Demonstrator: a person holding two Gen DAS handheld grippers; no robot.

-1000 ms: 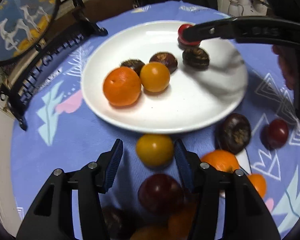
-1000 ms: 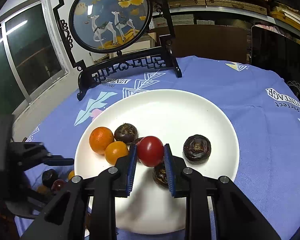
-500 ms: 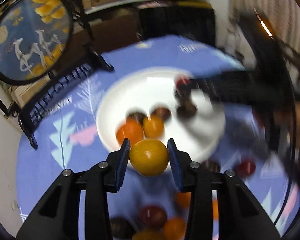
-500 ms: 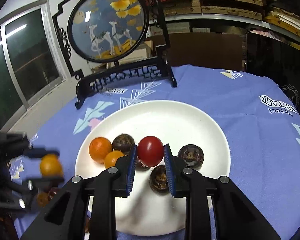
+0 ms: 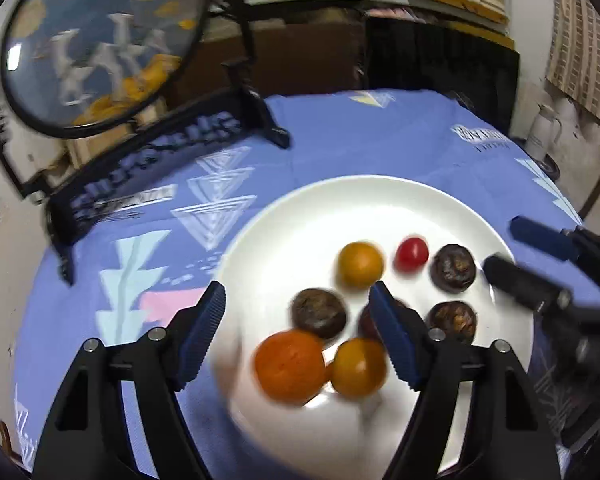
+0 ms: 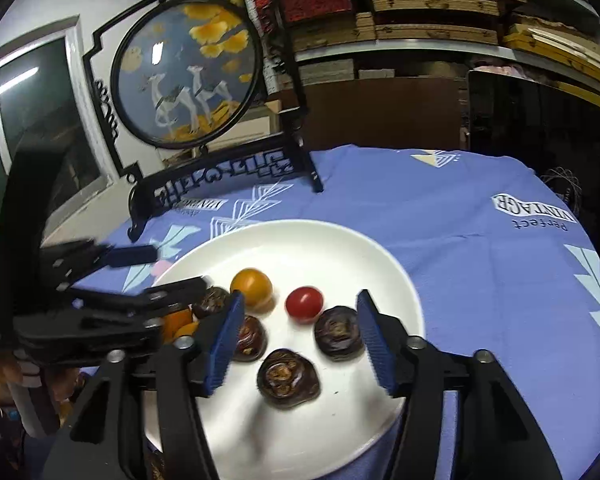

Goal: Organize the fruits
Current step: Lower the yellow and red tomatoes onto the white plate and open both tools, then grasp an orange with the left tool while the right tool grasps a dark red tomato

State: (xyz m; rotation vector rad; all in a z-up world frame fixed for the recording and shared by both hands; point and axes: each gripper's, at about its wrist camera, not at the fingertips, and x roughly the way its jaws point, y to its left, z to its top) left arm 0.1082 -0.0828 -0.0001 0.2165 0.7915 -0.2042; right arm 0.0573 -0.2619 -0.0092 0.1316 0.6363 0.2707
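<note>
A white plate (image 5: pixel 380 200) (image 6: pixel 332 240) on the blue tablecloth holds a yellow-orange fruit (image 5: pixel 360 266) (image 6: pixel 252 286), a red tomato (image 5: pixel 411 254) (image 6: pixel 304 304), an orange (image 5: pixel 290 366), another yellow fruit (image 5: pixel 358 367) and several dark brown fruits (image 5: pixel 453 267) (image 6: pixel 339 333). My left gripper (image 5: pixel 298 330) is open and empty above the plate's near left. My right gripper (image 6: pixel 298 338) is open and empty above the plate's near side; it also shows in the left wrist view (image 5: pixel 540 256). The left gripper shows in the right wrist view (image 6: pixel 140 276).
A round painted screen on a black carved stand (image 5: pixel 112 40) (image 6: pixel 188 72) stands at the table's far left. Shelves with stacked boards (image 6: pixel 420 20) are behind the table. A white jug (image 5: pixel 544 136) stands beyond the table's right edge.
Both grippers have opened. The yellow-orange fruit left my left gripper and the red tomato left my right gripper; both now lie on the plate. Both grippers moved back.
</note>
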